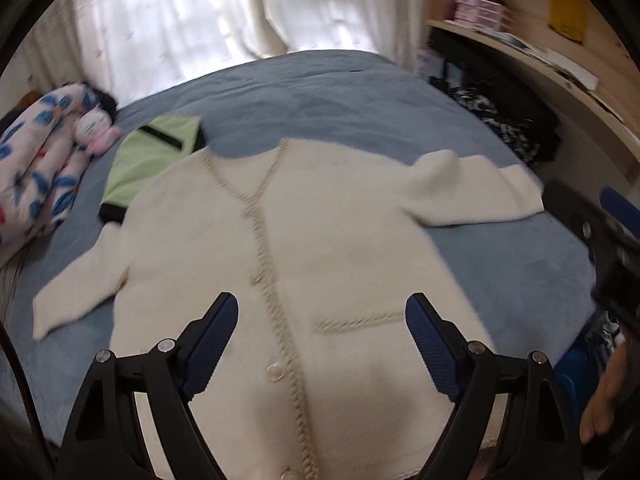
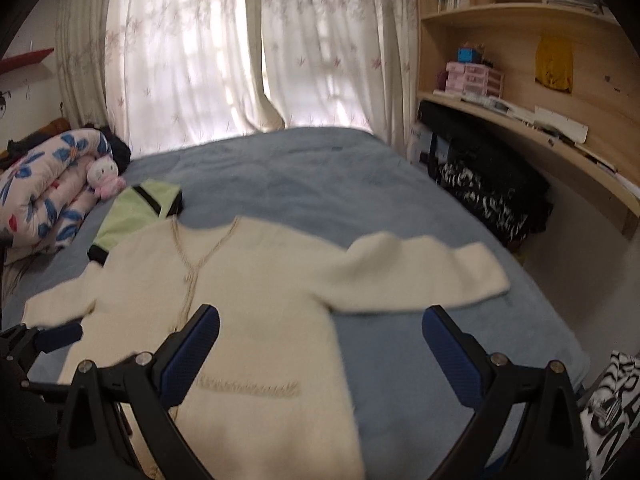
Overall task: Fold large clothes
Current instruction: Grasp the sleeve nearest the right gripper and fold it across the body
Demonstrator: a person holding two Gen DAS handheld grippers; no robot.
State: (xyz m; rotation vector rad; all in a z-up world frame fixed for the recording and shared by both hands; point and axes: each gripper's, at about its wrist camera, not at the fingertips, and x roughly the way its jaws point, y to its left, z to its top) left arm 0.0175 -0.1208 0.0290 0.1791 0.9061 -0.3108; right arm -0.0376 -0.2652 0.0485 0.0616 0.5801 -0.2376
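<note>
Cream cardigan [image 1: 332,240] lies flat and face up on the blue bedspread [image 1: 320,92], with its buttoned front line running from the V-neck down toward the camera. One sleeve [image 1: 76,292] stretches out to the left side of the picture, and the other sleeve [image 1: 480,192] stretches to the right, with a small bump at the shoulder. A braided trim [image 1: 360,320] marks a pocket on the front panel.

The left gripper [image 1: 322,344] hangs above the lower part of the cardigan. Its jaws stand wide apart and nothing is between them; the blue pads [image 1: 212,344] do not touch the cloth. The right gripper [image 2: 320,356] is over the right half of the cardigan and the bedspread beside it. Its jaws are also spread wide and hold nothing. At the left edge of the right wrist view, the tip of the left gripper is visible near the left sleeve cuff. At the right edge of the left wrist view, a hand [image 1: 608,396] of the person shows.

A green garment with black trim [image 1: 156,160] lies partly under the collar area of the cardigan. Farther left, a rolled flower-print quilt [image 1: 40,176] rests on the bed, with a small plush toy [image 1: 96,128] against it. Behind the bed hang light curtains [image 2: 240,60]. On the right side stands a wooden shelf unit [image 2: 520,60], and dark patterned clothes [image 2: 488,196] are piled under its curved desk board. The pictures are a little blurred.
</note>
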